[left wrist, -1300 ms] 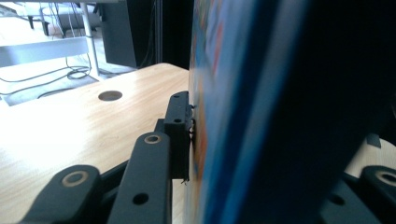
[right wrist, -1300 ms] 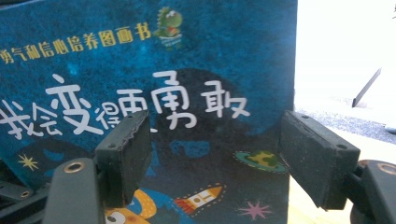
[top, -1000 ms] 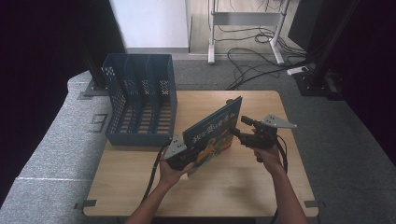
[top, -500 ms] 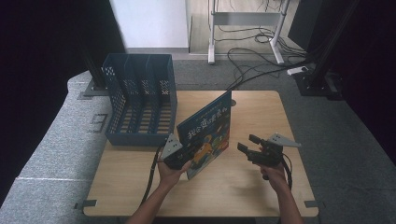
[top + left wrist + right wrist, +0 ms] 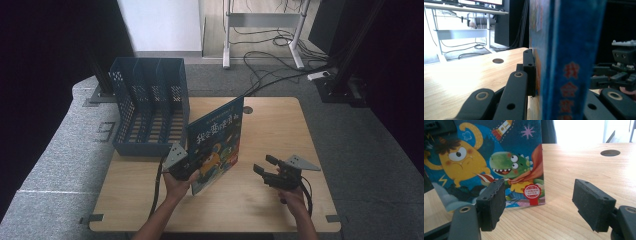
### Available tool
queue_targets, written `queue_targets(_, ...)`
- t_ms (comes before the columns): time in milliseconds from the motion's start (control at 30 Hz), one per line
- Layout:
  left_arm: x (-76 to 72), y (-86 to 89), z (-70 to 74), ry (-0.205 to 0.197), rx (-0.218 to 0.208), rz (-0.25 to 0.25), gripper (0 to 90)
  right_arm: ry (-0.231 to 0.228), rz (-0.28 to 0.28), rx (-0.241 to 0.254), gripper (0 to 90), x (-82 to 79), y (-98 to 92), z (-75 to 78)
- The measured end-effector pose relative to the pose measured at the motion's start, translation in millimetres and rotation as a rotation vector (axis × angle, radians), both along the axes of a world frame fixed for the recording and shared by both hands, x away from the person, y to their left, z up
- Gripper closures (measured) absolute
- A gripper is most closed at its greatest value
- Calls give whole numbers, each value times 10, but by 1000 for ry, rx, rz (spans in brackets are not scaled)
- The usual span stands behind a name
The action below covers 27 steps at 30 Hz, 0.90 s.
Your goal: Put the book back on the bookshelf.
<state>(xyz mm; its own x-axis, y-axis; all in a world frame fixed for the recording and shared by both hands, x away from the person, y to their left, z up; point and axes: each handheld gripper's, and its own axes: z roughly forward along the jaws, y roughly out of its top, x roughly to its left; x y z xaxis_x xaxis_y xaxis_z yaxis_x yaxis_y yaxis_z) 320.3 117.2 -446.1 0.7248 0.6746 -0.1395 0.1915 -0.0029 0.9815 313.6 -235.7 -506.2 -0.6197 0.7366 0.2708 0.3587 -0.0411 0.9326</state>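
Wooden table [image 5: 260, 200], pale grain, cable hole near its far edge; grey floor around, black curtains at both sides, cables and a white frame beyond.

Item: book [image 5: 216, 142], thin children's picture book. Stands upright on its lower edge near the table's middle, just right of a blue slotted rack [image 5: 150, 112] at the far left.

Appearance: blue cover with white title characters; cartoon yellow monster, green caped dinosaur, rocket, star, red seal near the bottom corner. Blue spine carries red characters.

Handling (judged): light and fairly stiff for its thinness, yet likely to flex or tip if held at one corner alone. Glossy cover may slip; corners could dent. Best taken across the spine edge low down, or pinched flat over both covers.

Left gripper [image 5: 186, 167]: jaws closed on the book at its lower near-left edge, holding it upright.

Right gripper [image 5: 267, 169]: jaws wide apart, empty, hovering low over the table to the book's right, facing its cover.
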Motion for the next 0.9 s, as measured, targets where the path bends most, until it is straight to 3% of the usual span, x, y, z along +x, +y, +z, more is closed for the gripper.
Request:
queue_targets(100, 4, 33, 16, 8, -16, 4, 825, 5, -10, -41, 261, -10, 9, -32)
queue_targets(633, -21, 160, 134, 8, -20, 27, 825, 23, -25, -28, 262, -22, -47, -76)
queue_targets(900, -95, 266, 302, -31, -22, 45, 825, 41, -33, -29, 262, -8, -85, -123)
